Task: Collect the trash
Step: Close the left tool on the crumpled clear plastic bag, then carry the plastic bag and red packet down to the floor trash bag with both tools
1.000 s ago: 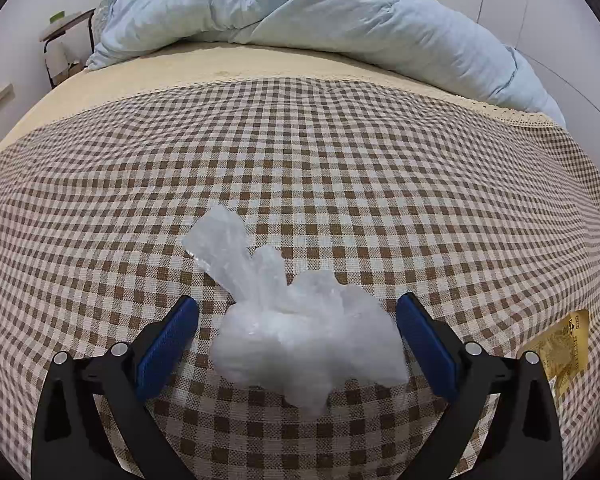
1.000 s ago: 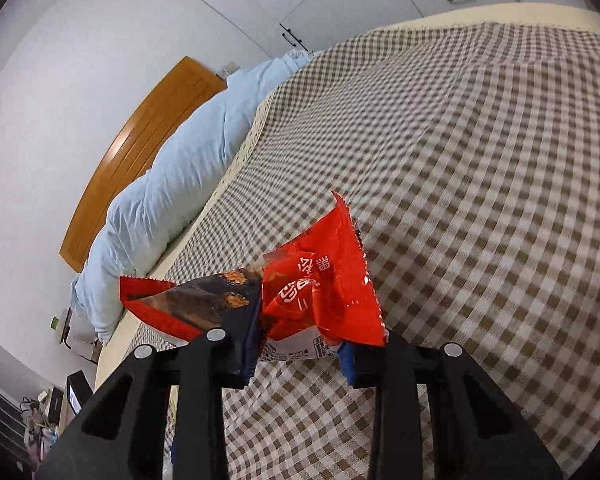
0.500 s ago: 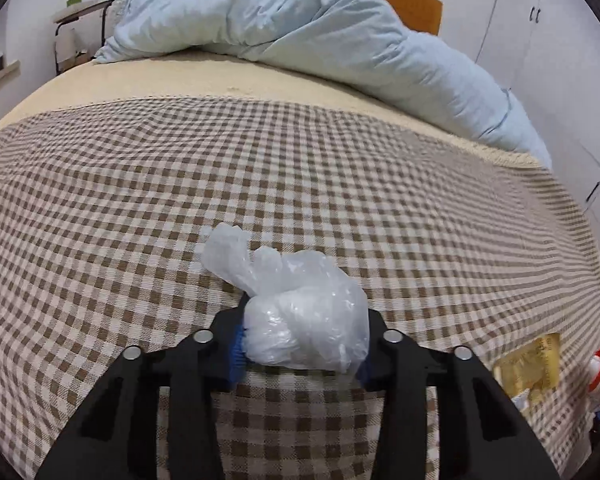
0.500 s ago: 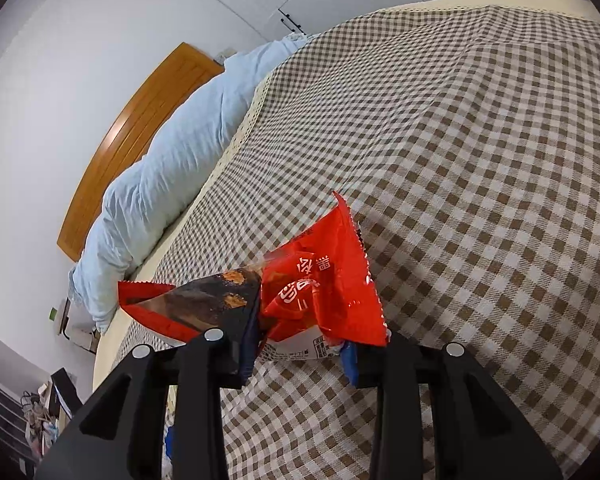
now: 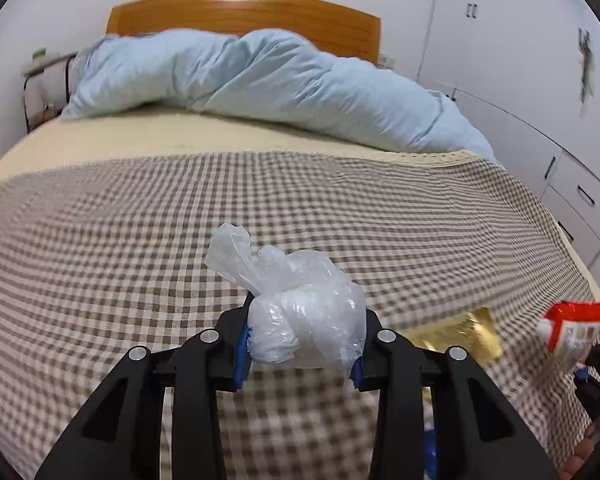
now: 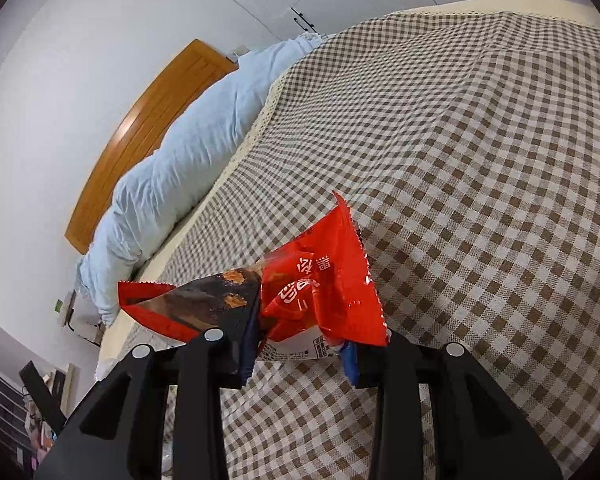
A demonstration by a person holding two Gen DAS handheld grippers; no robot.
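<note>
Lifted off bed w/ left tongs (image 5: 300, 354): plastic bag (image 5: 300, 320), tail up-left.

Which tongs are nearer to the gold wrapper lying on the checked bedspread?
Hard to call. The gold wrapper lies between them: just beyond and right of the left tongs, which grip a clear plastic bag, and left of the right tongs, which grip a red snack packet.

ahead: brown-and-cream checked bedspread (image 5: 148, 240) open, flat | far end: rumpled pale-blue duvet (image 5: 260, 80) blocks the way before curved wooden headboard (image 5: 244, 8) | right: gold foil wrapper (image 5: 456, 334) lies on cloth; white built-in cupboards (image 5: 512, 80) close to bed edge | left: metal-framed side table (image 5: 46, 76)
</note>
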